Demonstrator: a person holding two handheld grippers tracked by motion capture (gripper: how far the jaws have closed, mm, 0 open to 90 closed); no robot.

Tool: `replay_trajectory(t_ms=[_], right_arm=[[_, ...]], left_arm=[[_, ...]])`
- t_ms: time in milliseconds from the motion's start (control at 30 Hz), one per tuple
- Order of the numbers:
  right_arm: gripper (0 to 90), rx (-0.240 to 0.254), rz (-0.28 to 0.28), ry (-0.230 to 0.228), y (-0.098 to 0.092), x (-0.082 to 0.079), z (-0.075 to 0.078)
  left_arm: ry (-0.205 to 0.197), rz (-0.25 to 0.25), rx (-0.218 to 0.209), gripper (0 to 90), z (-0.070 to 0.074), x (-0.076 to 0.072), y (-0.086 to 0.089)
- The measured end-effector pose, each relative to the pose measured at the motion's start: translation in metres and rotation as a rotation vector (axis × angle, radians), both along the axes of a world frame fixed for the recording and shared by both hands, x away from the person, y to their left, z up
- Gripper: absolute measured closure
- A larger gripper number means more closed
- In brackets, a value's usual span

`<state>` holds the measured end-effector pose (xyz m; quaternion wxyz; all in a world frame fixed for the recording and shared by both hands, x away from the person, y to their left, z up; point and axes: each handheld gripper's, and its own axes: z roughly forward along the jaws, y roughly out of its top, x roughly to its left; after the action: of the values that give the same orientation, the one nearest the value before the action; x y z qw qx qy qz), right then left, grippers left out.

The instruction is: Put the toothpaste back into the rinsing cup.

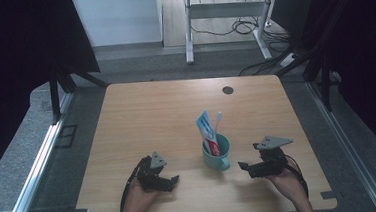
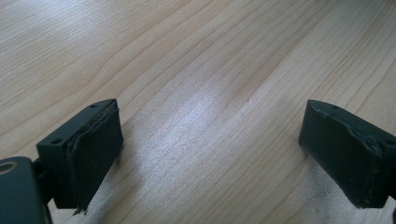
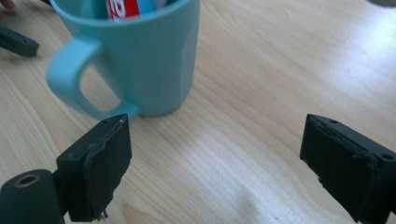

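We take the teal mug (image 1: 217, 153) as our landmark; it stands upright on the wooden table (image 1: 151, 113), in the near half and a little right of the middle. Both of our hands come in from the near edge, forearms angled inward toward the mug. Our left hand (image 1: 141, 193) rests low on the table to the mug's left, well apart from it, carrying the left gripper (image 1: 167, 181) with its tips turned toward the mug. Our right hand (image 1: 283, 177) sits to the mug's right, nearer to it, with the right gripper (image 1: 247, 168) also pointing at the mug.

In the left gripper view, the left gripper (image 2: 210, 149) has its jaws spread wide with bare wood between them, gripping nothing. In the right gripper view, the right gripper (image 3: 215, 161) is likewise wide apart and empty; the mug (image 3: 154, 60) stands just beyond its left jaw, the handle (image 3: 77, 79) turned toward that jaw but clear of it.

Inside the mug stands a toothpaste tube (image 1: 206, 129), long axis near vertical and leaning slightly away from the handle, its flat crimped end uppermost. Beside it rises a toothbrush (image 1: 218, 121), also upright; its head seems to be at the top, though it is small and soft in the high view. The handle of the mug points toward the near right.
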<state>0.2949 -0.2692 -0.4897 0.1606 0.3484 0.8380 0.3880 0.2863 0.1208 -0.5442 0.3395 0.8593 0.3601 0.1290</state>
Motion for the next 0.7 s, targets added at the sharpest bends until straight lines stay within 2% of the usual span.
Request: replay_trajectory(t_ms=[200, 700], right_arm=[[9.0, -0.005, -0.006, 0.019, -0.006, -0.003, -0.016], [9.3, -0.023, -0.014, 0.062, -0.012, -0.009, -0.042]], left_arm=[[0.000, 0.000, 0.000, 6.1, 0.000, 0.000, 0.000], [0.000, 0.000, 0.000, 6.1, 0.000, 0.000, 0.000]])
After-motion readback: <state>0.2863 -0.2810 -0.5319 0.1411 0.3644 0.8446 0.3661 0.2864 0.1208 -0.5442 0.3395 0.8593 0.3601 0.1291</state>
